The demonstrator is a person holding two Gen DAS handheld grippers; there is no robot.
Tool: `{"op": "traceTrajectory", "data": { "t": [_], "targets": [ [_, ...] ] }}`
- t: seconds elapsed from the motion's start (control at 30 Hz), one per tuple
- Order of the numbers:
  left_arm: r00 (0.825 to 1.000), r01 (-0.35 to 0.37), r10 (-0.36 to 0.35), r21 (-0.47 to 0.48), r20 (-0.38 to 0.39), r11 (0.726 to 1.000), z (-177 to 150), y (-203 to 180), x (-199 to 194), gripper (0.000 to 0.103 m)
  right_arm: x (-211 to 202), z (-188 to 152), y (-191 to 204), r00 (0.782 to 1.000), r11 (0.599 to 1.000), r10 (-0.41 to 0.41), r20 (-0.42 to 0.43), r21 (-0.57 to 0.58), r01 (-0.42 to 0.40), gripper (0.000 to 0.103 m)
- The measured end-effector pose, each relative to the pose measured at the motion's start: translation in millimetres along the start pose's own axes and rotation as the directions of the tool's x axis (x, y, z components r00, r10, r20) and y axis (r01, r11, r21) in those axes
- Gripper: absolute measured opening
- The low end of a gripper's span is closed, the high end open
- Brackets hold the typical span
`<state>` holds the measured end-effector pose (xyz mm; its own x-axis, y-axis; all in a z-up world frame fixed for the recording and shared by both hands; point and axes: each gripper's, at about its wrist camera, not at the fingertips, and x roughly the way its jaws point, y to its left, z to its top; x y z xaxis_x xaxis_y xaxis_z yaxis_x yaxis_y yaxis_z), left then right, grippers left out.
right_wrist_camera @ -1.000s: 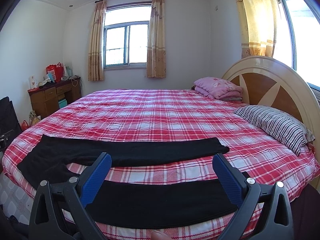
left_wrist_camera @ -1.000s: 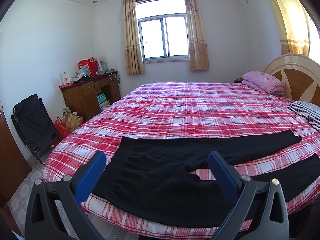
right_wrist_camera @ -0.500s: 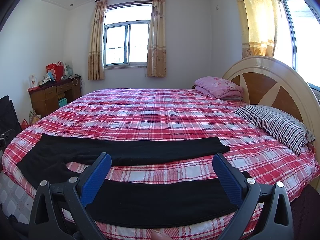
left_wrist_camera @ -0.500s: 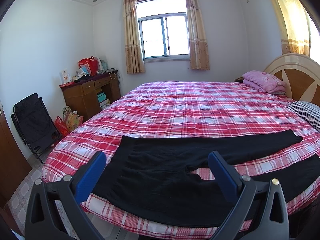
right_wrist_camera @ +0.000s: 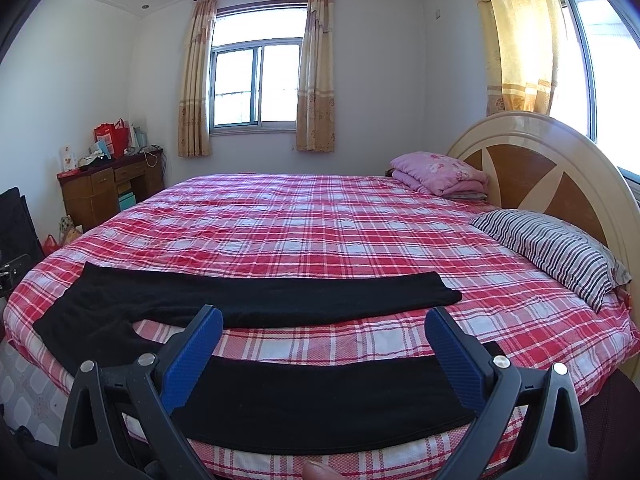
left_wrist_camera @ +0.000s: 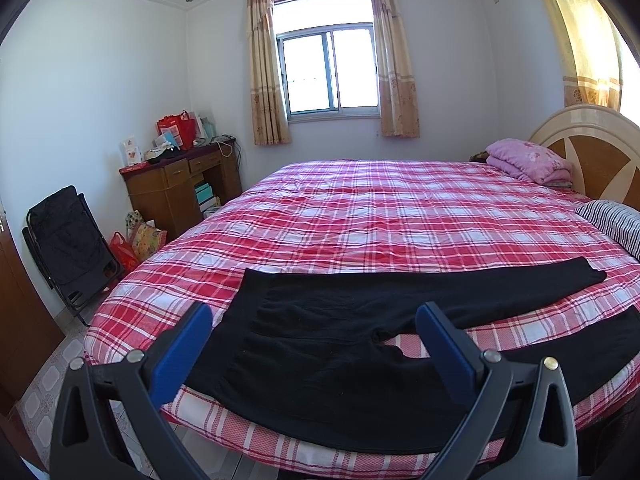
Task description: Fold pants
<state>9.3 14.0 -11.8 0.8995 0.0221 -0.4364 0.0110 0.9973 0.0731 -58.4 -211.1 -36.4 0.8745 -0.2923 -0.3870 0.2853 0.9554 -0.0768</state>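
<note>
- Lying flat on the bed (left_wrist_camera: 400, 216), near its front edge, black pants (left_wrist_camera: 328, 344) are spreading out with the two legs parted in a V.
- The waist is sitting toward the foot end of the bed, away from the headboard (right_wrist_camera: 540, 168); both legs are running toward the headboard end.
- The far leg is resting farther in on the plaid cover; the near leg is lying along the bed's front edge, with a strip of cover showing between them.
- The left gripper (left_wrist_camera: 314, 316) is hovering off the bed's front edge, over the waist and crotch, its blue fingers spread wide and gripping nothing.
- The right gripper (right_wrist_camera: 324, 320) is hovering off the same edge over the near leg, toward the headboard, also spread wide and empty.
- The fabric is looking thin, soft and limp, likely light and stretchy; it should be drooping from any pinch and dragging on the cover rather than holding shape.
- Good holds would probably be the near corner of the waistband for the left gripper and the near leg's cuff for the right, so the near leg can be laid over the far one.
- A striped pillow (right_wrist_camera: 560, 252) and a pink blanket (right_wrist_camera: 440, 172) are sitting by the headboard, well apart from the pants.
</note>
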Motion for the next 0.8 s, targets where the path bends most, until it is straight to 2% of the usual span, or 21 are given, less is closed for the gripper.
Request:
{"op": "traceTrajectory", "data": {
  "t": [0.4,0.53,0.67,0.7,0.8],
  "targets": [
    [1.000,-0.002,0.003,0.016,-0.029,1.000,-3,-3,10,0.103,9,-5,4,1.000,1.000,0.006,-0.026,-0.013,-0.007,0.102],
    [0.999,0.013,-0.012,0.028,-0.049,1.000,-5,-1,22,0.103,20,-11,7,0.996,0.998,0.057,-0.066,-0.017,-0.058,0.102],
    [0.992,-0.040,0.042,0.024,-0.117,0.999,-12,18,59,0.103,37,-21,8,0.991,0.996,0.075,-0.106,-0.033,-0.079,0.102],
    [0.987,-0.073,0.075,0.023,-0.141,0.997,-13,29,74,0.103,44,-25,8,0.991,0.996,0.068,-0.115,-0.049,-0.074,0.102],
    [0.977,-0.153,0.157,0.041,-0.147,0.987,-16,54,102,0.103,60,-30,3,0.990,0.996,0.048,-0.134,-0.073,-0.058,0.102]
  ]
}}
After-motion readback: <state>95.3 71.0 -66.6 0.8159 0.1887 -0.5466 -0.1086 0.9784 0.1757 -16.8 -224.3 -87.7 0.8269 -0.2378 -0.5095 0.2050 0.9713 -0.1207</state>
